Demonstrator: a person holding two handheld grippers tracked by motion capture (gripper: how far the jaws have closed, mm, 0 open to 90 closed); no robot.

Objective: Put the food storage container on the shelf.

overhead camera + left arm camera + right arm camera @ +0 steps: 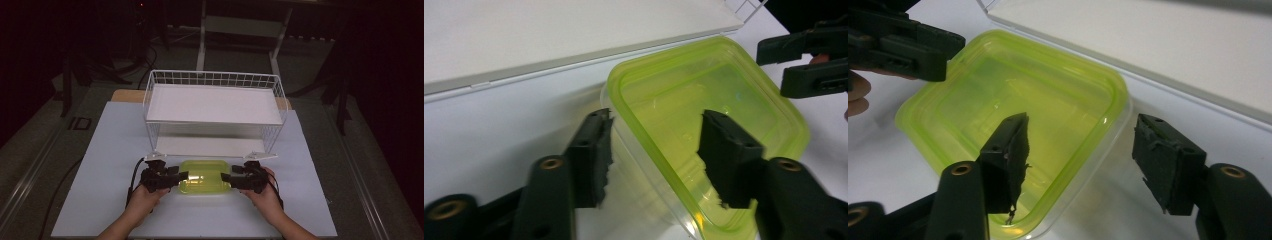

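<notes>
Lidded container [204,176]: light, slick plastic | left gripper [654,150], right gripper [1083,160]: jaws wide, straddling opposite rims | you should pinch the lid edges gently.

A clear rectangular container [204,178] with a yellow-green lid lies flat, lid shut, near the middle of the tabletop's [100,150] front edge.

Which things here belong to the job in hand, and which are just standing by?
In the job:
lime-green lidded clear plastic container
left gripper
right gripper

Standing by:
white wire two-tier shelf rack
white table board
</notes>
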